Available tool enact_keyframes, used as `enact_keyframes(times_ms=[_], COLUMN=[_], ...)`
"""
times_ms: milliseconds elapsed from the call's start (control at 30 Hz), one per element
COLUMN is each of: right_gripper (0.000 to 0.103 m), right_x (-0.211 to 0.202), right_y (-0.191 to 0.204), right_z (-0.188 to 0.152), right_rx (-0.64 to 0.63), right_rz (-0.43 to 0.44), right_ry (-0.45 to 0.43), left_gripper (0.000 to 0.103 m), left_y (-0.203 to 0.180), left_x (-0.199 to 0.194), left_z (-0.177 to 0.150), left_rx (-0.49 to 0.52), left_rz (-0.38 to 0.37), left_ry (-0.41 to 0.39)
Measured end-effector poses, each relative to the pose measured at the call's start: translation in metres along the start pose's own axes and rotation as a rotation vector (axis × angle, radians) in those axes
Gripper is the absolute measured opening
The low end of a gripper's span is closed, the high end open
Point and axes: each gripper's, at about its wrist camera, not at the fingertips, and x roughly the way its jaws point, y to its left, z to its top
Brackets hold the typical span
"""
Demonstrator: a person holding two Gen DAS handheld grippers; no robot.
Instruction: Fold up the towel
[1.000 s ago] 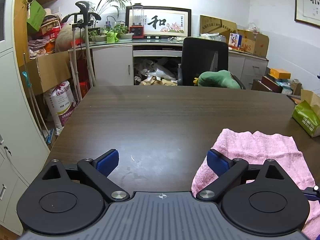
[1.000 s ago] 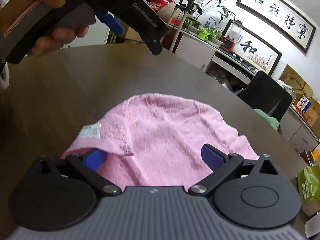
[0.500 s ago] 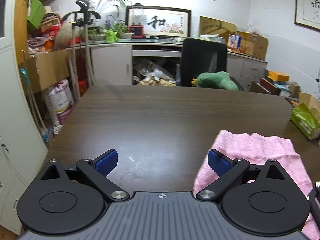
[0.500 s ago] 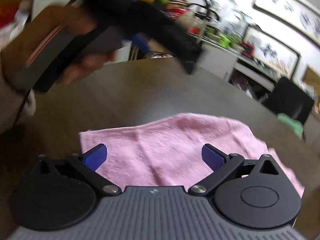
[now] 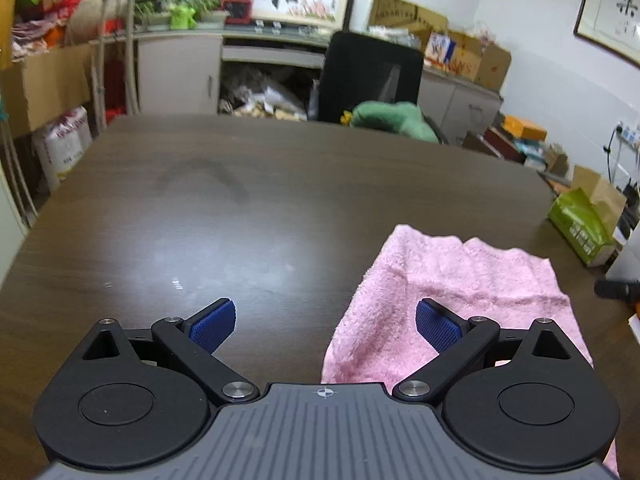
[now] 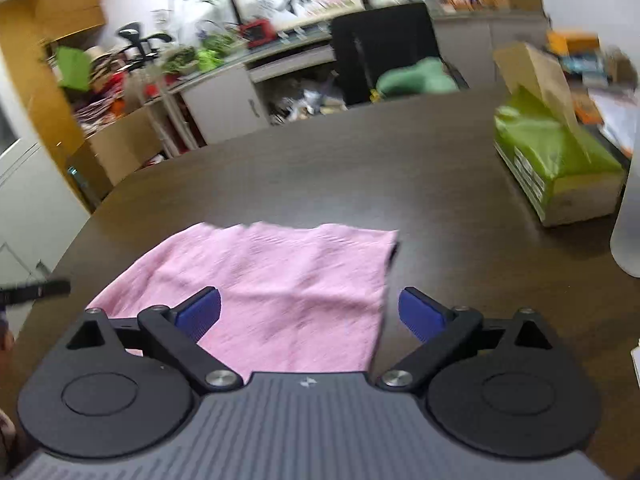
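A pink towel [image 5: 452, 292] lies flat on the dark wooden table [image 5: 248, 216], folded over, at the right in the left wrist view. My left gripper [image 5: 325, 325] is open and empty, straddling the towel's left edge, its right fingertip above the cloth. In the right wrist view the towel [image 6: 280, 280] lies in front of my right gripper [image 6: 310, 314], which is open and empty and straddles the towel's right edge. The tip of the left gripper [image 6: 36, 291] shows at the far left.
A green tissue box [image 6: 556, 164] stands on the table at the right, also in the left wrist view [image 5: 580, 224]. A black office chair [image 5: 368, 76] with a green cushion [image 5: 392, 118] stands behind the table's far edge. Cabinets and boxes line the walls.
My right gripper has swung round to the right, from facing the left hand to facing the chair and tissue box. The towel's turned-up corner with the label now lies flat. The left gripper tilted down slightly.
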Motion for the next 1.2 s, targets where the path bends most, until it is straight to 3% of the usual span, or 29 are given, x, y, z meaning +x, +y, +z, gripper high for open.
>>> enact_keyframes(times_ms=[100, 500, 667, 767, 800, 1000, 1200], right_gripper=[0.092, 0.091, 0.088, 0.08, 0.072, 0.047, 0.032], right_x=[0.024, 0.068, 0.084, 0.09, 0.092, 0.093, 0.09], right_y=[-0.011, 0.009, 0.023, 0.027, 0.028, 0.03, 0.029], right_z=[0.017, 0.035, 0.037, 0.036, 0.035, 0.033, 0.033], right_rx=[0.041, -0.042, -0.097, -0.109, -0.116, -0.131, -0.126], right_rz=[0.022, -0.143, -0.167, -0.186, -0.19, -0.171, -0.138], right_ry=[0.035, 0.115, 0.156, 0.181, 0.187, 0.198, 0.201], left_gripper=[0.098, 0.098, 0.098, 0.098, 0.098, 0.098, 0.094], left_y=[-0.006, -0.037, -0.056, -0.065, -0.068, -0.077, -0.076], left_x=[0.016, 0.066, 0.085, 0.094, 0.096, 0.103, 0.11], left_z=[0.011, 0.043, 0.042, 0.042, 0.042, 0.044, 0.044], left_rx=[0.024, 0.103, 0.132, 0.16, 0.17, 0.166, 0.137], left_rz=[0.001, 0.069, 0.084, 0.087, 0.089, 0.057, 0.046], left_ry=[0.024, 0.084, 0.121, 0.146, 0.154, 0.193, 0.218])
